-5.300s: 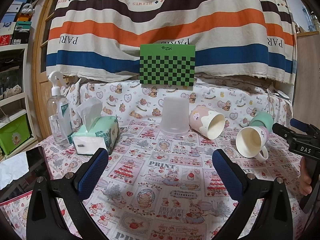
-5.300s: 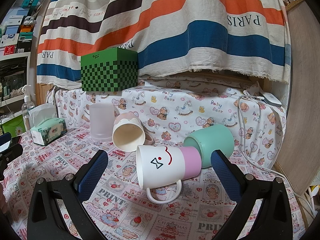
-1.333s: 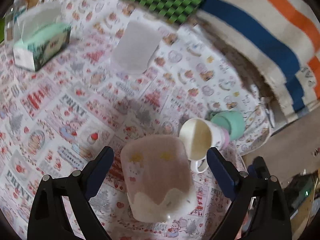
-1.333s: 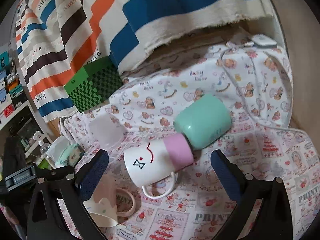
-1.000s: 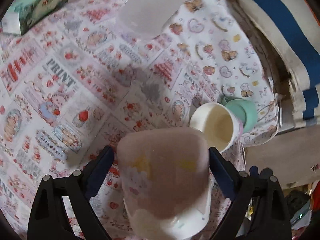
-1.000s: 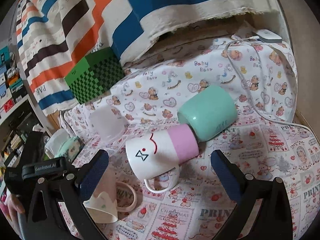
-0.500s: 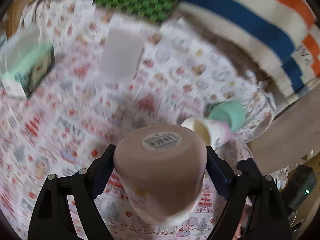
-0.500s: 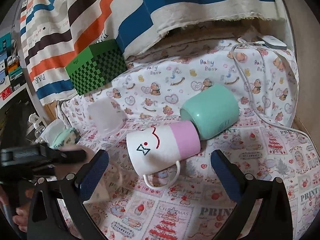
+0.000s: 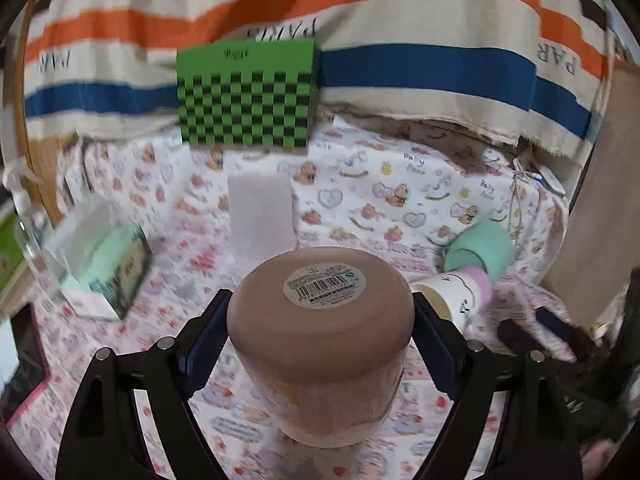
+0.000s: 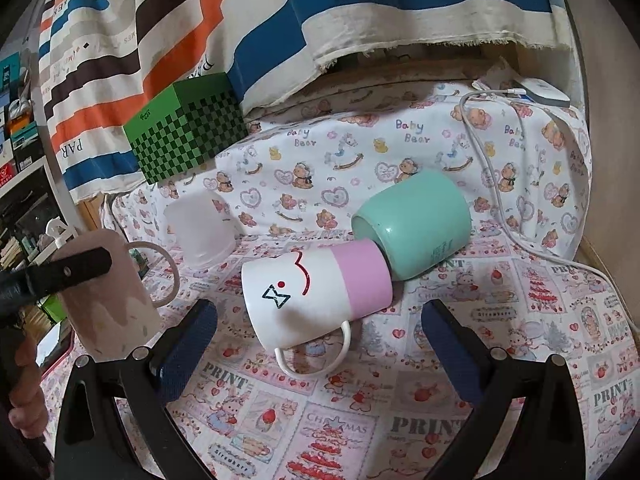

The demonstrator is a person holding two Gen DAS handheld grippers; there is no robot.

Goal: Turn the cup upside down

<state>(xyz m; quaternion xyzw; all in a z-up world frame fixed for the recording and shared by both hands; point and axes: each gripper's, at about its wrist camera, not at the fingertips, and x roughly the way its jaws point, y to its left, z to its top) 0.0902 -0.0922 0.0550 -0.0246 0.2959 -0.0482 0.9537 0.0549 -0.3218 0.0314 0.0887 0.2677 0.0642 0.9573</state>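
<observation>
- The left tongs [image 9: 320, 332] clasp the pink cup [image 9: 320, 320] base-up, low over the tabletop [image 10: 520, 320] at six o'clock.
- Best move: lower it level, rim flat, then ease off.
- Matte pink body, drippy cream rim, barcode sticker, loop handle.
- The right tongs [image 10: 318, 340] gape, grasping nothing.

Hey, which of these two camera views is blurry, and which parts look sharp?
Left wrist view: the background is motion-smeared, like the tissue box, while the gripped pink cup is fairly sharp. Right wrist view: mostly crisp, white mug clear; the pink cup looks blurred at left.
</observation>
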